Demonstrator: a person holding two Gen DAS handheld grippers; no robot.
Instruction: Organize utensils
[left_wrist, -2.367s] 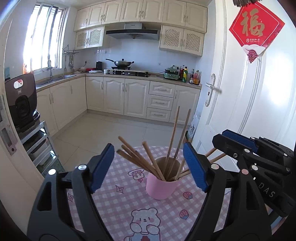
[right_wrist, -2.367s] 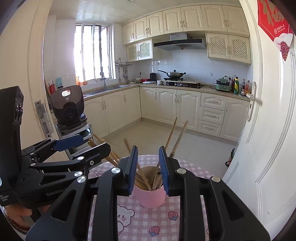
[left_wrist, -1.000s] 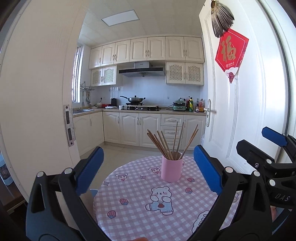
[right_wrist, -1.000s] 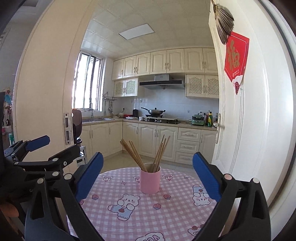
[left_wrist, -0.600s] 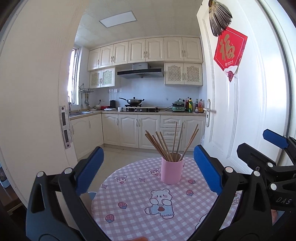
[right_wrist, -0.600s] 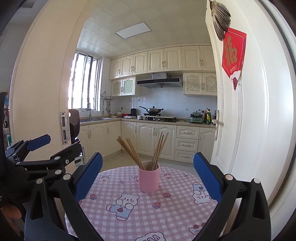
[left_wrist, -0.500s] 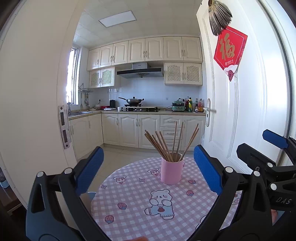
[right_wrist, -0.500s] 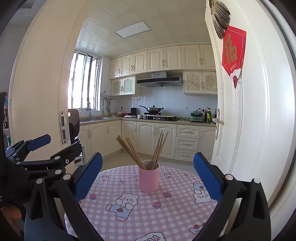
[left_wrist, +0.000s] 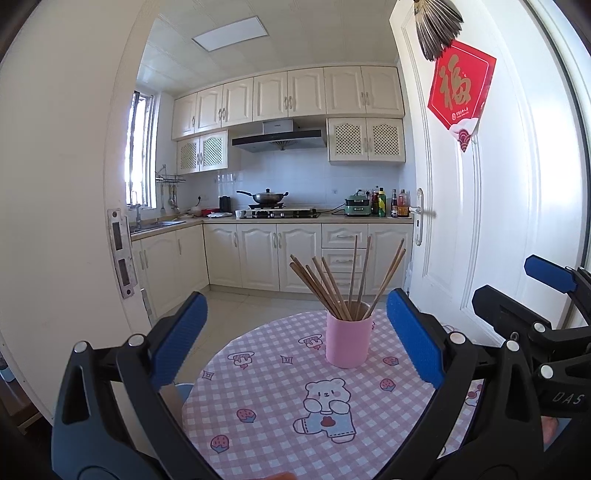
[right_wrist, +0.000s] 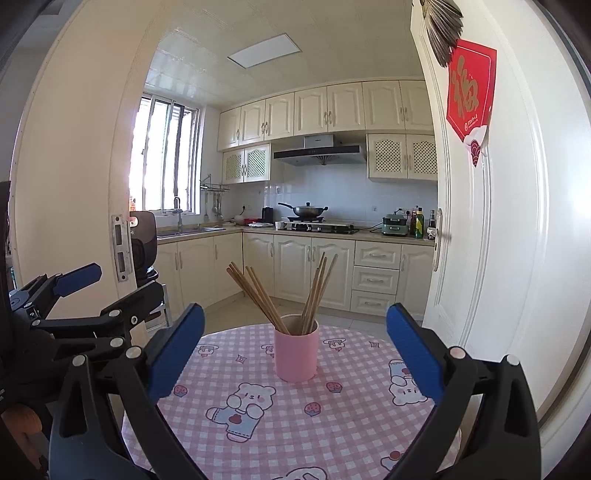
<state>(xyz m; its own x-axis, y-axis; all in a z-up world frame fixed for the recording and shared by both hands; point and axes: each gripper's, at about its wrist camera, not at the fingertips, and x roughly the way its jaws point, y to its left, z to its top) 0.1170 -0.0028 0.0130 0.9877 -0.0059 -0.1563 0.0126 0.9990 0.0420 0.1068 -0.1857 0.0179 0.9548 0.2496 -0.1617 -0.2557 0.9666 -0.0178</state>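
My left gripper (left_wrist: 295, 343) and right gripper (right_wrist: 295, 343) hang over the near edge of the small round counter (right_wrist: 354, 413), both spread wide and holding nothing. Beyond them, near the middle of the pink checked cloth, a pink cup (right_wrist: 296, 353) stands upright with the wooden chopsticks (right_wrist: 280, 295) fanned out of its mouth, all apparently gathered. The risk I see: the sticks lean far past the rim, so a careless reach could catch them and tip the light cup. Behind it lies the kitchen with white cabinets (left_wrist: 280, 258).
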